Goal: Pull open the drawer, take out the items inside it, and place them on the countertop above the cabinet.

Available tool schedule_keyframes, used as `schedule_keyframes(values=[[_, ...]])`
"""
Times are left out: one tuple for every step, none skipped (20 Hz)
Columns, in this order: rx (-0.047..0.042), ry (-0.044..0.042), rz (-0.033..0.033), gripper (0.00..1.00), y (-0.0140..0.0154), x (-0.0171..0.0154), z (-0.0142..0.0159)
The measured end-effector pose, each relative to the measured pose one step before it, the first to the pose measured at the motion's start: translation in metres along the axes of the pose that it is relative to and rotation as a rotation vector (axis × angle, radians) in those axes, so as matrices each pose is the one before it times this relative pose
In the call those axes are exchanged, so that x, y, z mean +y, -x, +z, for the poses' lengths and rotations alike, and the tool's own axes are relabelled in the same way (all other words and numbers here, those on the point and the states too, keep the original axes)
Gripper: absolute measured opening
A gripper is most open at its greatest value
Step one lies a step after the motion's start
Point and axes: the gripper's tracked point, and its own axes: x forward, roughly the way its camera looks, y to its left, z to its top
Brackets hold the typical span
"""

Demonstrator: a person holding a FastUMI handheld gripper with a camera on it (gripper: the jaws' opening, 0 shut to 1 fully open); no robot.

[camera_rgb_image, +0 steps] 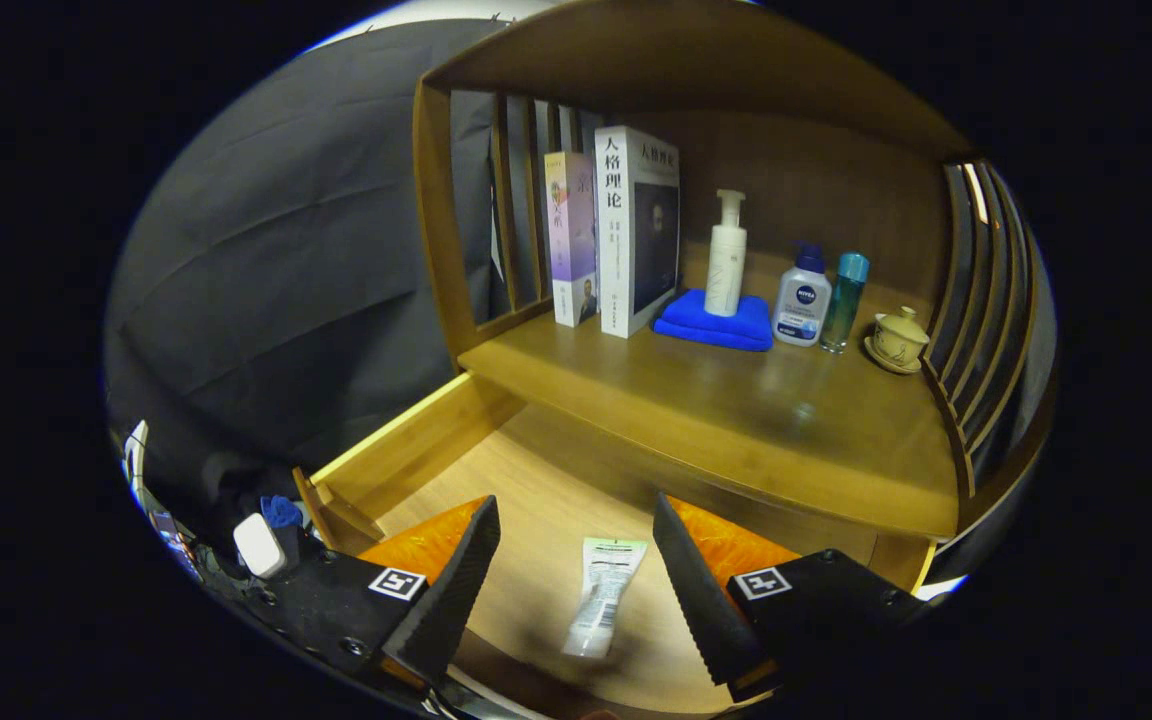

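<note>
The wooden drawer (416,450) stands pulled open below the countertop (736,410) of the cabinet. On the drawer's pale floor lies a small white tube (601,595) with a green band, flat and pointing away from me. My gripper (576,590) hangs open over the drawer, with the tube lying between its fingers and below them. Neither finger touches the tube.
On the countertop stand two books (616,235), a white pump bottle (726,255) on a folded blue cloth (716,322), a white-and-blue bottle (802,300), a teal bottle (844,300) and a lidded cup (898,340). Slatted wooden sides enclose the shelf. The countertop's front half is bare wood.
</note>
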Motion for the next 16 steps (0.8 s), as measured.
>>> schedule_keyframes(values=[[0.03078, 0.00415, 0.01042, 0.96, -0.00637, 0.00016, -0.00476], [0.04275, 0.00828, 0.01362, 0.96, -0.00529, 0.00159, -0.0089], [0.03431, 0.01123, -0.00307, 0.96, -0.00546, -0.00151, -0.00694], [0.0382, 0.01501, -0.00332, 0.96, -0.00483, -0.00269, -0.00814], [0.0333, 0.01251, -0.00237, 0.96, -0.00688, -0.00114, -0.00659], [0.02656, 0.00964, 0.00375, 0.96, -0.00562, 0.00029, -0.00674], [0.02563, 0.00533, 0.00154, 0.96, -0.00514, -0.00043, -0.00493], [0.02412, 0.00412, 0.00416, 0.96, -0.00456, 0.00007, -0.00524], [0.02253, 0.00304, 0.00276, 0.96, -0.00523, -0.0007, -0.00442], [0.02488, 0.00519, -0.00034, 0.96, -0.00362, -0.00116, -0.00599], [0.02137, 0.00252, -0.00256, 0.96, -0.00347, -0.00169, -0.00399], [0.02383, 0.00531, 0.00015, 0.96, -0.00398, -0.00106, -0.00554], [0.0185, -0.00472, -0.00441, 0.97, -0.00372, -0.0024, -0.00465], [0.02036, -0.00279, 0.00711, 0.97, -0.00286, 0.00046, -0.00492], [0.01648, 0.00146, 0.01684, 0.97, -0.00211, 0.00165, -0.0039], [0.0235, -0.00073, 0.00227, 0.96, -0.00284, -0.0007, -0.0054]])
